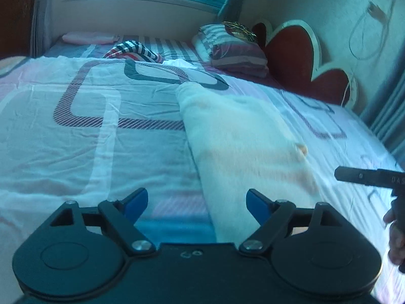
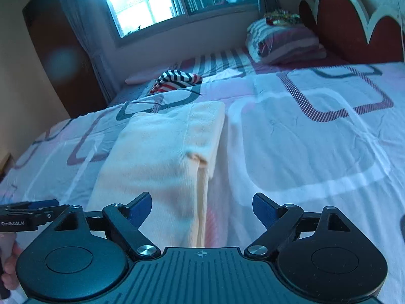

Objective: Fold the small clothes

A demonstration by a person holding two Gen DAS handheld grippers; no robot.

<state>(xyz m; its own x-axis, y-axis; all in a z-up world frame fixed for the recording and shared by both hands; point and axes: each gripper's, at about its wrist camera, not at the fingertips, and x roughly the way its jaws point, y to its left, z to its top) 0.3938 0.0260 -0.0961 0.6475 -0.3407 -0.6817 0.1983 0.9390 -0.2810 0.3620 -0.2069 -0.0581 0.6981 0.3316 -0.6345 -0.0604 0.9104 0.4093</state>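
Both tongs, left (image 1: 197, 204) and right (image 2: 202, 209), gape wide with nothing between them. The folded cream garment (image 2: 162, 152) lies on the bed (image 2: 303, 147), just beyond them.

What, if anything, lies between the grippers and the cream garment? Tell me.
Nothing visible does. The cream garment lies folded on the bedsheet, right ahead of the open right gripper and the open left gripper. The striped cloth sits farther back, out of the way.
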